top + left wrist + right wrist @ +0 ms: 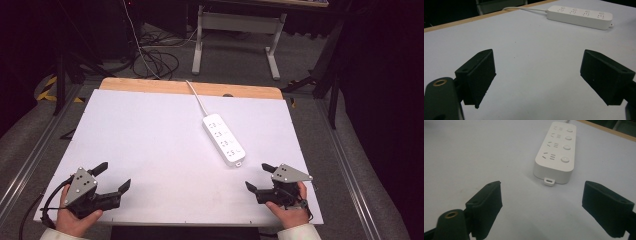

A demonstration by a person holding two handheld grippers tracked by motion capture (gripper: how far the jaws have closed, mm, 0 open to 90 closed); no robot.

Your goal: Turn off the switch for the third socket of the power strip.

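A white power strip [223, 139] with several sockets and round switches lies flat on the white table [150, 135], right of centre, its cord running to the far edge. In the right gripper view the strip [556, 152] lies just ahead, its end tab facing me. From the left gripper view, the power strip [579, 16] sits far off at the top right. My left gripper [113, 177] rests open near the front left corner, nothing between its jaws. Near the front right, below the strip, my right gripper [259, 177] is open and empty too.
A wooden strip [190, 89] borders the table's far edge. Beyond it stand a white table frame [235, 35] and loose cables [155, 60] on the floor. Metal rails [30, 160] run along both sides of the table.
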